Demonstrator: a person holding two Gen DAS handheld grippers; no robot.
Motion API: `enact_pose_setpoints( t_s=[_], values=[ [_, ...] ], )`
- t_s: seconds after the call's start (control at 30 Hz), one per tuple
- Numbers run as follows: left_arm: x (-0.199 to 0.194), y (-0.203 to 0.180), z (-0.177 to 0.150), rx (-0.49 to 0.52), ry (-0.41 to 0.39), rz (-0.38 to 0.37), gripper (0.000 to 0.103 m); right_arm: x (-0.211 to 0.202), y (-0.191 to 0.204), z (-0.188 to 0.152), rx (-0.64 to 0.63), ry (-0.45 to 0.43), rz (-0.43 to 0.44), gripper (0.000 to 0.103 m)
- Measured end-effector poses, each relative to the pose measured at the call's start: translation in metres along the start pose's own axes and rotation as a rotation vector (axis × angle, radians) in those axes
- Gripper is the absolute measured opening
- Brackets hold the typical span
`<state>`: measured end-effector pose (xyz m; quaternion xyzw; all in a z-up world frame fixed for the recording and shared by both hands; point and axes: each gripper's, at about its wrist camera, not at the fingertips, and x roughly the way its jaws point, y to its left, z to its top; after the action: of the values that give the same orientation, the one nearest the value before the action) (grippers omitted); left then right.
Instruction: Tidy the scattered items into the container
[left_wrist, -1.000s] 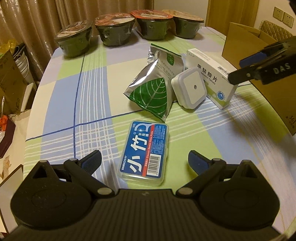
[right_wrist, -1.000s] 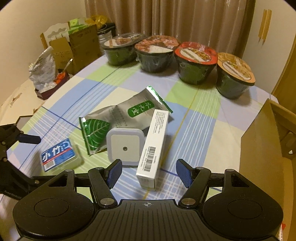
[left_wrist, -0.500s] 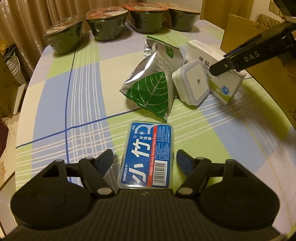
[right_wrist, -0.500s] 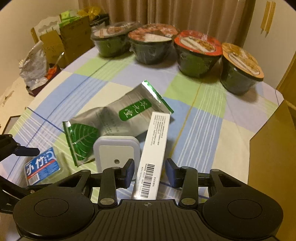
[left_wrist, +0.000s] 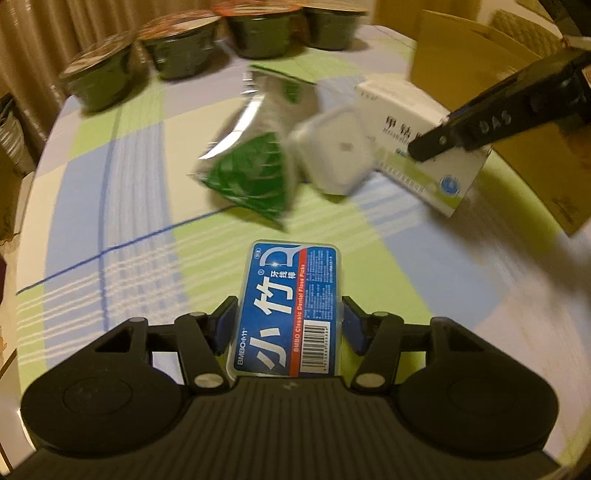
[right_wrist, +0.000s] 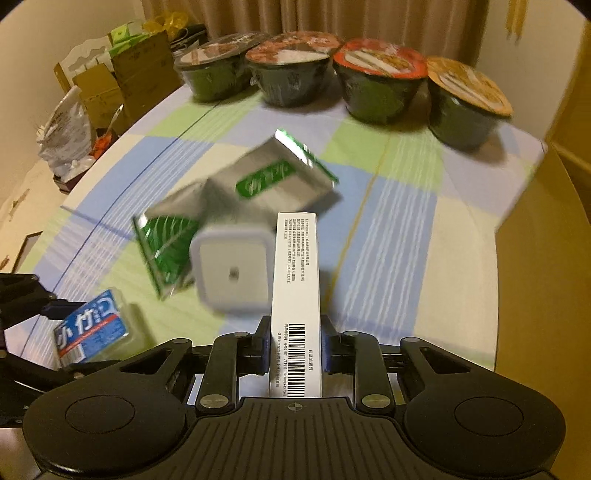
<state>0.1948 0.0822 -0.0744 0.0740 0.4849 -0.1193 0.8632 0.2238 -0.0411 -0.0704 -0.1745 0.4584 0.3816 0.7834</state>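
So both tongs have clamped down in the last half second or so. The left tongs (left_wrist: 287, 325), which were spread around the floss pick case (left_wrist: 290, 310), are now pinching it by its long sides, blue pads tight against the plastic. Same deal on the other side: the right tongs (right_wrist: 295, 349) went from half closed to squeezing the white medicine box (right_wrist: 295, 295) at its barcode end. Just beyond the right tongs, touching the box's left side, sits the little white night light (right_wrist: 233, 271), and past that the silver and green pouches (right_wrist: 221, 210). Cardboard box (right_wrist: 546, 277) is off to the right of the right tongs. Everything's blurry, so I'd guess the lift is starting, two items ready for the box, three left on the table (right_wrist: 406, 229)
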Motion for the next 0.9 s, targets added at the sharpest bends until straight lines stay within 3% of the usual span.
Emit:
enact_pose_setpoints(
  t_s=[0.27,0.47,0.57,0.67,0.9],
  values=[
    [-0.016,-0.071,-0.007,0.062,0.014,-0.085,0.054,-0.059,0.003,-0.084,0.044,0.03,0.012,0.028],
    [-0.021,-0.102,-0.028,0.071,0.038,-0.102,0.054,-0.09,0.004,-0.136,0.083,0.058,-0.023,0.028],
    [-0.018,-0.108,-0.035,0.073,0.055,-0.092,0.054,-0.094,0.002,-0.148,0.099,0.067,-0.029,0.028],
    [-0.017,-0.109,-0.038,0.072,0.042,-0.08,0.063,-0.093,0.0,-0.149,0.109,0.064,-0.028,0.028],
    [-0.014,-0.108,-0.037,0.079,0.056,-0.064,0.063,-0.082,-0.004,-0.146,0.117,0.06,-0.013,0.028]
  ],
)
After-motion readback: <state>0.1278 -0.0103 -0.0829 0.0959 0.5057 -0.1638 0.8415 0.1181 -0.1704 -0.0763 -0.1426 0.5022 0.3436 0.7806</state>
